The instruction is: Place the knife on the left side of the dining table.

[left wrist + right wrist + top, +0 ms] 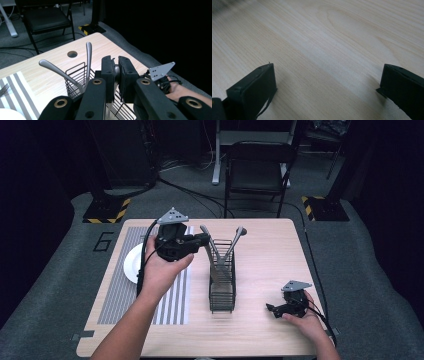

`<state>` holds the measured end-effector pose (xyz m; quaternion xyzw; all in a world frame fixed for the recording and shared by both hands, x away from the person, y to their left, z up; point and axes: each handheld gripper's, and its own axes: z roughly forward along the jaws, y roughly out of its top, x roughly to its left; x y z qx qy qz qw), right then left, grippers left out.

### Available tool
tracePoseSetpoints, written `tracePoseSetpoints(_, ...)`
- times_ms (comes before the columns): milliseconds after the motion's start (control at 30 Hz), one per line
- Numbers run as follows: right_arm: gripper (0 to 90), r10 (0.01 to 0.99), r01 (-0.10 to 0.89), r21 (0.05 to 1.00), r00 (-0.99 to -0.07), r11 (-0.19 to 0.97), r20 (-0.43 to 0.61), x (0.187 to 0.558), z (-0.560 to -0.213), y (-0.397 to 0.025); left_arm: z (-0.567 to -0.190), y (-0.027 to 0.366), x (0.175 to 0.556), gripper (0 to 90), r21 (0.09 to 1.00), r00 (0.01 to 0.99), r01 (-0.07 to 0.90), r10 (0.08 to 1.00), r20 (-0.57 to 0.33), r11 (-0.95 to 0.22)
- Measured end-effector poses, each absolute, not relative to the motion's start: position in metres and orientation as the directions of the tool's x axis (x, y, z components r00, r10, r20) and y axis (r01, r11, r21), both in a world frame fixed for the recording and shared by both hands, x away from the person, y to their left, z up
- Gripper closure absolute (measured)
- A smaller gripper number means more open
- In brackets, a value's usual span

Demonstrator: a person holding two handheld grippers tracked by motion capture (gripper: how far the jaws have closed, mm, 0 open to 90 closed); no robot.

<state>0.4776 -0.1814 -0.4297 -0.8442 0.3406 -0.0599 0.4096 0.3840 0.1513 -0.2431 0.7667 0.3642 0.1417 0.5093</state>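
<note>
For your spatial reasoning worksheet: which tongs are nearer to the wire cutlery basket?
Left. The left tongs are at the wire cutlery basket's top, shut on a utensil handle standing in it. The right tongs rest on the table, open, off to its right.

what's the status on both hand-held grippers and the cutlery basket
Left hand-held gripper shut on a utensil handle above the wire basket. Right hand-held gripper open, low over bare table. Two more utensils in the basket.

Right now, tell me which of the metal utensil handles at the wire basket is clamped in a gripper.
The third silver handle, pinched in the left gripper; the two other handles lean free in the black wire basket.
</note>
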Motion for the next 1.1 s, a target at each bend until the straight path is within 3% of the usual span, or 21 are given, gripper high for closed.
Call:
tracePoseSetpoints(667, 0.0, -0.630, -0.530, -0.735, 0.755, -0.423, -0.182, 0.478, -0.430, -0.182, -0.213, 0.187, 0.362, 83.4, 0.913, 0.681, 0.373, 0.718, -0.146, -0.168)
tracePoseSetpoints(1100, 0.0, -0.630, -0.530, -0.735, 0.755, -0.423, -0.181, 0.478, -0.430, -0.182, -0.244, 0.202, 0.374, 83.5, 0.886, 0.640, 0.436, 0.746, -0.184, -0.156)
